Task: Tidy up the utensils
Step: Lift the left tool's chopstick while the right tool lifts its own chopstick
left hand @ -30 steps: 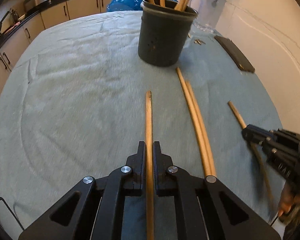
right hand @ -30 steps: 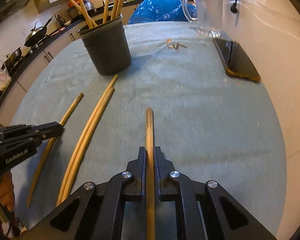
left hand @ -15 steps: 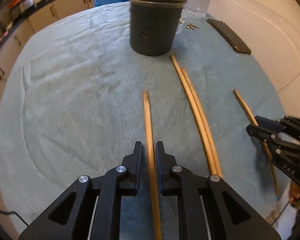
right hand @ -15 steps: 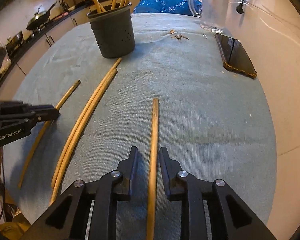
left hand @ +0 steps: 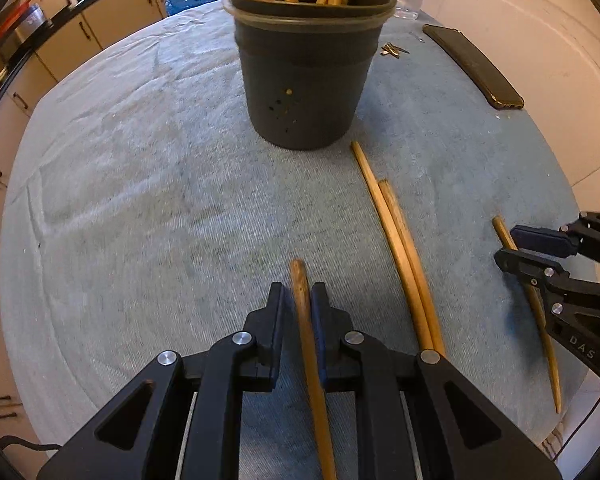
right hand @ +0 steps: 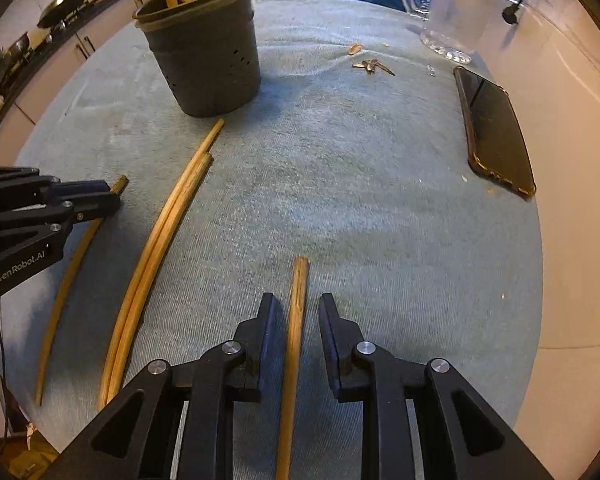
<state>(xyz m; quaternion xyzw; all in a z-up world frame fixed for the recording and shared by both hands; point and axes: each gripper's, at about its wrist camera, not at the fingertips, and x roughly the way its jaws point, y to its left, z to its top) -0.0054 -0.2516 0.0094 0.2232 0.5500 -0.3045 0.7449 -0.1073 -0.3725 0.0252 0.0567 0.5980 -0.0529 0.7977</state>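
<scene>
Black fingers (left hand: 277, 312), silver screws, white "GenRobot.AI" lettering.

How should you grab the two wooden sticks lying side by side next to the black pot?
Best guess: take the pair of sticks near the middle of their length, coming straight down from above, fingers either side across them. They lie flat and touching on the blue cloth, so one pinch could catch both. The far tips sit close to the black pot, leaving less room there.

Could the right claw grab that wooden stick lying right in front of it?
Probably yes. The right claw is open, its two fingers either side of the wooden stick on the cloth, with nothing between them, so closing should catch it.
</scene>
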